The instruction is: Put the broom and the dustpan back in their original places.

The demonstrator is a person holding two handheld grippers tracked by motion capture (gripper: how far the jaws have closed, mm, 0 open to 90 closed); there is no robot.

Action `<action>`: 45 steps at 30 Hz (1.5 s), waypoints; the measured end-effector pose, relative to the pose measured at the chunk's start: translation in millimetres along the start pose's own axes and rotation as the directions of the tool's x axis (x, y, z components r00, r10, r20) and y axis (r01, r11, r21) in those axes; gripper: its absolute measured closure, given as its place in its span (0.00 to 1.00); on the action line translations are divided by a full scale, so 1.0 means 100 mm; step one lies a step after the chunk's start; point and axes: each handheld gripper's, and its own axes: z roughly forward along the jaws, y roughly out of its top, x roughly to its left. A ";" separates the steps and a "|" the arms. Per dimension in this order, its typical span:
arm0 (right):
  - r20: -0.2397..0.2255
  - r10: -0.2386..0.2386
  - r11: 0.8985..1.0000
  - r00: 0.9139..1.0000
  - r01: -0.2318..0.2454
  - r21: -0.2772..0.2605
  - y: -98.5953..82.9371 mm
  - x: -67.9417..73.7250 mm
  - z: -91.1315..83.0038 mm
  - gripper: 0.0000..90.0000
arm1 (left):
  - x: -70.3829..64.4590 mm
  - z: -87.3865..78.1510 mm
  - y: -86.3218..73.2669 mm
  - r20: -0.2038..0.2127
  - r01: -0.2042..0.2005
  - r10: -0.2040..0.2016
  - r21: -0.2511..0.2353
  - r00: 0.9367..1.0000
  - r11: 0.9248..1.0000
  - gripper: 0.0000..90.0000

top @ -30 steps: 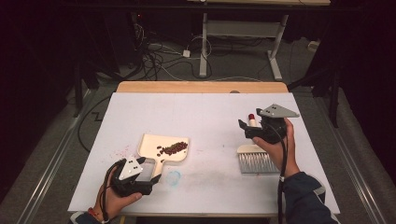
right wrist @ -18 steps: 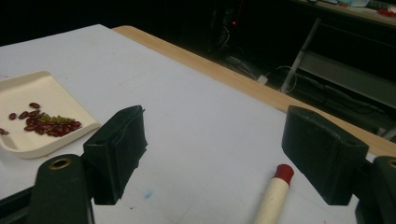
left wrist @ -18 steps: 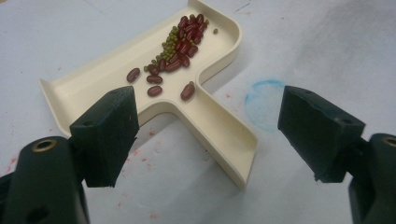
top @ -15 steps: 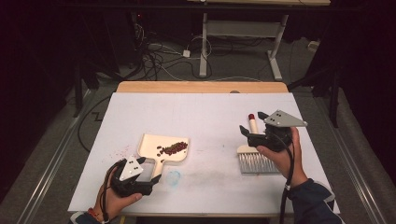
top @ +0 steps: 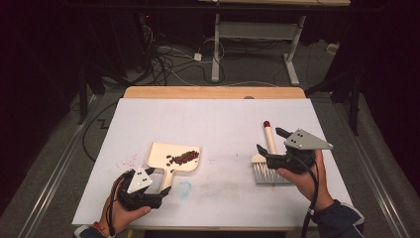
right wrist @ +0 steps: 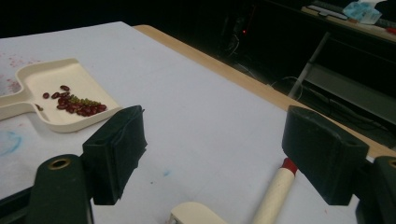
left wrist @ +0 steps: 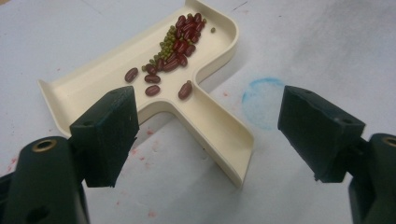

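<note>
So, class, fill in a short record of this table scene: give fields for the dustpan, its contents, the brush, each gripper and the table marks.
dustpan: cream dustpan lying flat on the white table, handle toward the left gripper
contents: red beans with a few small green ones, piled in the pan
brush: cream brush with a red-tipped handle, lying on the table
left gripper: left gripper open, jaws either side of the dustpan handle, not closed on it
right gripper: right gripper open above the brush
marks: blue ring near the handle
</note>
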 end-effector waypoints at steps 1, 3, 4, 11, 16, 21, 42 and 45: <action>0.001 -0.006 1.000 1.000 0.006 -0.002 -0.02 0.02 -0.02 0.24 | 0.00 0.00 0.00 -0.001 -0.001 0.001 0.001 1.000 1.000 0.22; -0.001 -0.020 1.000 1.000 0.020 -0.006 -0.05 0.04 -0.05 0.24 | -0.01 -0.01 -0.01 -0.003 0.000 0.000 -0.001 1.000 1.000 0.22; 0.001 -0.027 1.000 1.000 0.027 -0.007 -0.07 0.05 -0.07 0.24 | -0.01 -0.02 -0.01 -0.003 -0.001 0.001 -0.002 1.000 1.000 0.22; -0.008 -0.049 0.999 0.999 0.049 0.000 -0.25 0.11 -0.15 0.23 | -0.01 -0.03 -0.01 -0.010 -0.003 0.003 -0.005 1.000 1.000 0.22; -0.022 -0.049 0.999 0.999 0.048 -0.014 -0.43 0.10 -0.19 0.23 | -0.01 -0.03 -0.01 -0.013 -0.011 0.011 -0.005 1.000 1.000 0.22; -0.001 -0.047 0.999 0.999 0.047 0.002 -0.62 0.10 -0.24 0.23 | 0.00 -0.03 0.00 -0.013 -0.005 0.005 -0.012 1.000 1.000 0.22; 0.034 -0.007 1.000 0.999 0.007 0.023 -0.92 0.12 -0.43 0.23 | 0.00 -0.04 0.01 -0.032 -0.016 0.015 -0.029 0.999 0.999 0.22; 0.035 -0.008 1.000 0.999 0.008 0.021 -0.92 0.13 -0.45 0.21 | 0.00 -0.05 0.00 -0.031 -0.018 0.017 -0.028 0.999 0.999 0.22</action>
